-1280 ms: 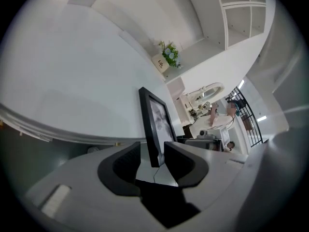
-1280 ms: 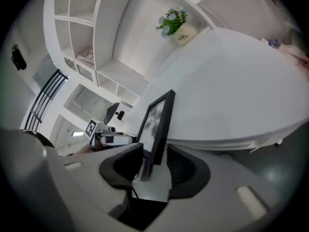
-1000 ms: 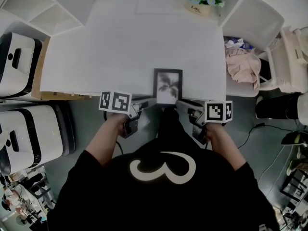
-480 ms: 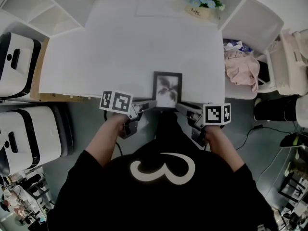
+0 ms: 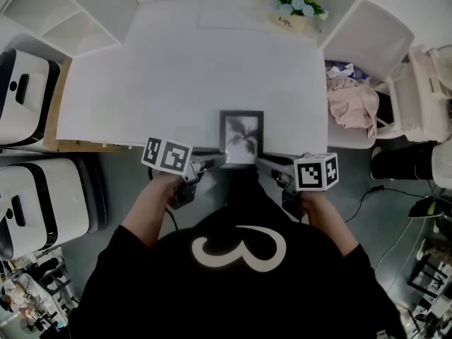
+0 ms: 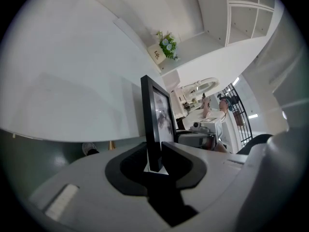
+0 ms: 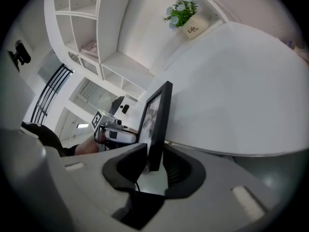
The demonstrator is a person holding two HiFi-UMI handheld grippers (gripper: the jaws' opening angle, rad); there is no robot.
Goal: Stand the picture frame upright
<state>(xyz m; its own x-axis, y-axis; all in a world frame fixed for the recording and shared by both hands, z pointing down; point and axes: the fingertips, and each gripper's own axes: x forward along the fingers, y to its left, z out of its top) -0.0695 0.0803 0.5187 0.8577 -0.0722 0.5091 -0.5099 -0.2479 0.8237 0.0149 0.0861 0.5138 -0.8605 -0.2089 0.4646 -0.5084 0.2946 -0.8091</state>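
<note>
Since a second ago the picture frame (image 5: 241,136) has slid a little left and towards the person. The left gripper (image 5: 217,159) and the right gripper (image 5: 263,162) have come in from either side and closed on its lower corners.

In the head view the frame sits at the near edge of the white table (image 5: 191,69), with its picture facing up at the camera. Its bottom edge reaches past the table edge towards the person's black shirt (image 5: 236,274). Whether it lies flat or is tipped up cannot be told from here. The two grippers meet it from left and right, each with its marker cube on the outer side. A pot of flowers (image 5: 293,9) stands at the far edge of the table, well apart from the frame. A heap of pink cloth (image 5: 353,97) lies on a chair to the right.

In the left gripper view the frame is seen edge-on. Its black rim stands between the two jaws, which press on it from both sides. The picture side faces the right gripper, which shows just beyond. The table stretches away on the other side, with the flowers at its far end.

In the right gripper view the jaws likewise clamp the frame's rim. The left gripper shows past the picture side, the table lies on the other side, and white shelves (image 7: 91,28) are behind.
</note>
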